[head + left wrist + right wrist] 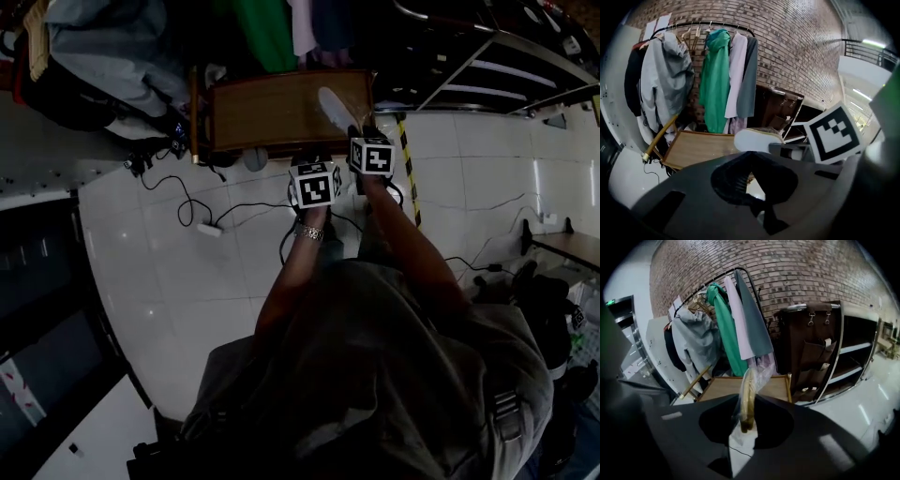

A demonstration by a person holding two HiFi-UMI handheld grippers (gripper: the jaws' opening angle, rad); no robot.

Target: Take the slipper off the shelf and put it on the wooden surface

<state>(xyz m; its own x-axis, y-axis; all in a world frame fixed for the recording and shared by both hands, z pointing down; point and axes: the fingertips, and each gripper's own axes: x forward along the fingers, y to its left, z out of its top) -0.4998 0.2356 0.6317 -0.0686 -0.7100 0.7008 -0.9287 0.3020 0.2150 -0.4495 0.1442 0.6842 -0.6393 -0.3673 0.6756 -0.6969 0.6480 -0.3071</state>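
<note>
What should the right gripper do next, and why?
Probably move forward and down: the right gripper is shut on the slipper, which hangs in the air, not yet resting on the wooden surface just ahead.

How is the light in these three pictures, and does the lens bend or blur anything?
Head view: dim overall, only the white floor is bright. Left gripper view: the brick wall curves from the wide lens, corners black. Right gripper view: same curve and black corners; the slipper looks slightly soft.
</note>
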